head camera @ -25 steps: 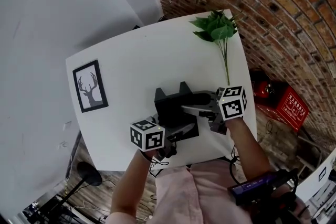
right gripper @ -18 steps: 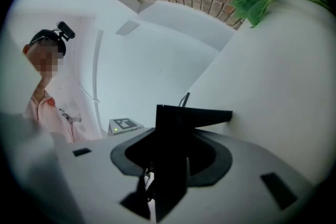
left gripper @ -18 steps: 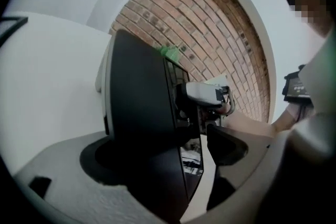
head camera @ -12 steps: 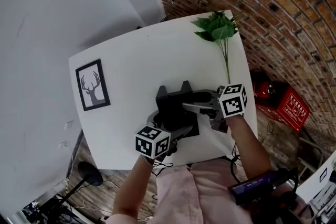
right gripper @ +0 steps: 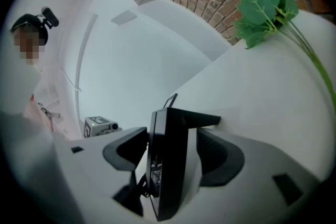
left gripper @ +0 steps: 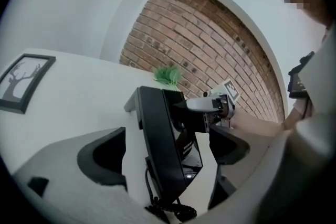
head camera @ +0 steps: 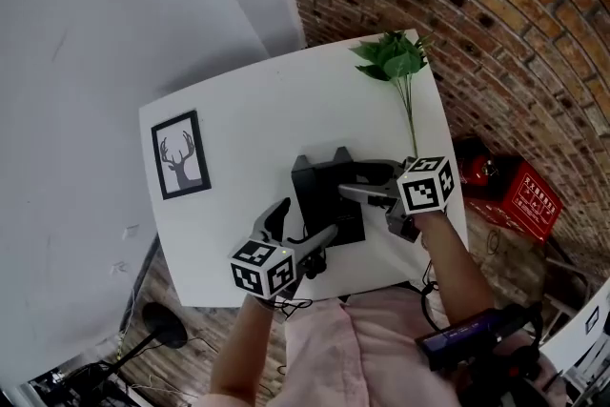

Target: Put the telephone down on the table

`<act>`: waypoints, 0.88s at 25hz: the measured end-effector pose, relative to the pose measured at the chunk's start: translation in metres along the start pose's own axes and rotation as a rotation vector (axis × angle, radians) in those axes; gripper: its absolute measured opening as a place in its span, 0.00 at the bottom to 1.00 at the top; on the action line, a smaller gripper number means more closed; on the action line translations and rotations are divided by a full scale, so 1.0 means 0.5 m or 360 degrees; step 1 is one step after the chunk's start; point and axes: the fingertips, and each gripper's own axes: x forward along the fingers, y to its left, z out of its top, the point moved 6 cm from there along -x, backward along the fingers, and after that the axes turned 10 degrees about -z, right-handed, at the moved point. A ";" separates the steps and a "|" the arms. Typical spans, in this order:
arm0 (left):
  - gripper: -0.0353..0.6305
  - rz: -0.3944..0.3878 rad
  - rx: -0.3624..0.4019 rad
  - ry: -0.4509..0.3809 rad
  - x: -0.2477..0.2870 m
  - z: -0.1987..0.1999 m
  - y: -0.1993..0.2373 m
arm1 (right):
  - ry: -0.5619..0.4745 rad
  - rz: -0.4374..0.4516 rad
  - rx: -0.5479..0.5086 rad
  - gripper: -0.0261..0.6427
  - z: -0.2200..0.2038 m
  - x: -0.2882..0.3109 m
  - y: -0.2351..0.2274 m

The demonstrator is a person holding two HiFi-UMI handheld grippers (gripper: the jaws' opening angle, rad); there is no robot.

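The black telephone (head camera: 329, 200) stands on the white table (head camera: 238, 129) near its front edge, its coiled cord (left gripper: 176, 212) at the near side. My left gripper (head camera: 300, 226) is open just off the phone's near left corner, and in the left gripper view the telephone (left gripper: 163, 149) stands apart from both jaws. My right gripper (head camera: 357, 183) reaches in from the right. Its jaws are opening, with the edge of the telephone (right gripper: 170, 160) between them and a gap showing on the right side.
A framed deer picture (head camera: 181, 155) lies at the table's left. A green leafy sprig (head camera: 396, 62) lies at the far right corner. A brick wall (head camera: 515, 33) runs along the right, with a red box (head camera: 519, 191) on the floor below it.
My left gripper has drawn back from the phone toward the table's front edge and spread its jaws wide. The right gripper has stayed in place and its jaws have widened.
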 end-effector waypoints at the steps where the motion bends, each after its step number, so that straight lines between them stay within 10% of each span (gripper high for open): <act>1: 0.81 0.0024 0.0012 -0.0046 -0.015 0.008 -0.004 | -0.0020 -0.0032 -0.0024 0.49 0.002 -0.010 0.006; 8: 0.42 0.0246 0.0330 -0.0499 -0.145 0.127 -0.072 | -0.0334 -0.0277 -0.0326 0.40 0.057 -0.101 0.116; 15: 0.09 0.0379 0.0735 -0.0950 -0.250 0.264 -0.202 | -0.0840 -0.0628 -0.0819 0.06 0.131 -0.193 0.307; 22: 0.06 0.0523 0.0886 -0.1163 -0.301 0.316 -0.267 | -0.1171 -0.0827 -0.1143 0.05 0.149 -0.250 0.428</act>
